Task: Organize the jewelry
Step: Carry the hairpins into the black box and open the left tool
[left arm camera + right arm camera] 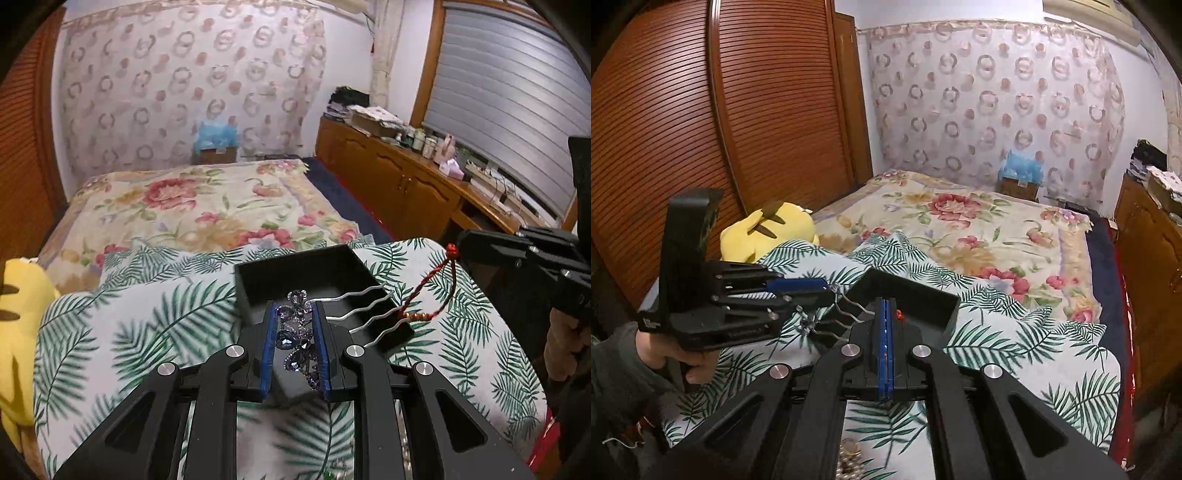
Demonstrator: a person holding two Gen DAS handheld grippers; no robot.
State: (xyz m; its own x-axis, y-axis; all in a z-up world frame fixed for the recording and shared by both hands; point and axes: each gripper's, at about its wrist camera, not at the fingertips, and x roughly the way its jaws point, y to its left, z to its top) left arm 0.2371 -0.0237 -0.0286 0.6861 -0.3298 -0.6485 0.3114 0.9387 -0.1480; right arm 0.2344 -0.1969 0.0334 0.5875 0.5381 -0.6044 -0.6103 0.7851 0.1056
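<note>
My left gripper (pixel 295 310) is shut on a purple rhinestone hair comb (pixel 295 332). Its wavy silver prongs (pixel 369 310) stick out to the right above a black open tray (pixel 258 280). The tray rests on a palm-leaf cushion (pixel 129 332). My right gripper (pixel 886 306) is shut on a red braided cord bracelet (pixel 428 291), which hangs from its tip (pixel 461 247) over the tray's right edge. In the right wrist view only a red bit of the cord (pixel 898 314) shows at the pads. There the left gripper (pixel 827 291) and the comb (pixel 846 314) sit just left of the tray (pixel 923 299).
A yellow plush toy (pixel 768 229) lies left of the cushion, against a wooden louvred wardrobe (pixel 701 129). A floral bedspread (pixel 203 206) stretches beyond the tray. A wooden cabinet (pixel 388 177) with clutter runs along the right. Pale beads (pixel 849 458) show under my right gripper.
</note>
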